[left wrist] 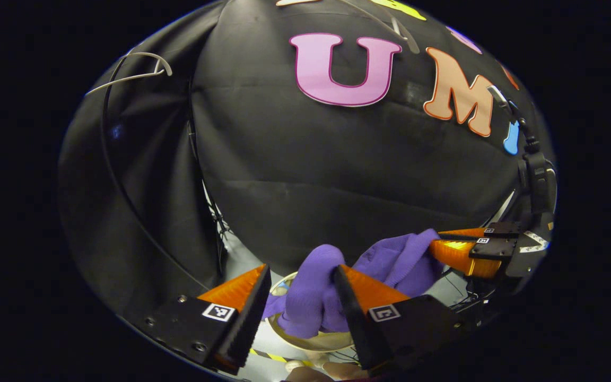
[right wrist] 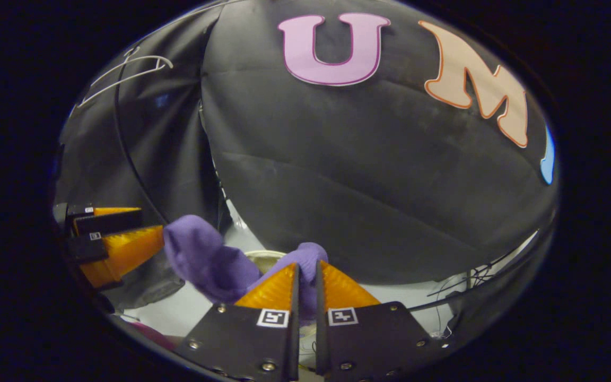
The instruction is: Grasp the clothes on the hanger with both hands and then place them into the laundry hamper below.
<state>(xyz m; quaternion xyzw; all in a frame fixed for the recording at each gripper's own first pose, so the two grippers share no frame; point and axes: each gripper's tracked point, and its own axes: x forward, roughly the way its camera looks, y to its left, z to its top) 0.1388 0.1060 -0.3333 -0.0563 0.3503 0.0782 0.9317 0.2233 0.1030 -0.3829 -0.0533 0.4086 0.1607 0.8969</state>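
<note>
Both views dim, the black backdrop soaking up light; strong fisheye bending toward every edge; brightest patch at six o'clock on the pale floor (right wrist: 199, 307); orange fingers (left wrist: 459, 254) gleam at three o'clock.

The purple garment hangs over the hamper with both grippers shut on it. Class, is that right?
Not quite: the left gripper is open, as the left gripper view shows. The right gripper alone is shut on the purple garment over the hamper.
</note>
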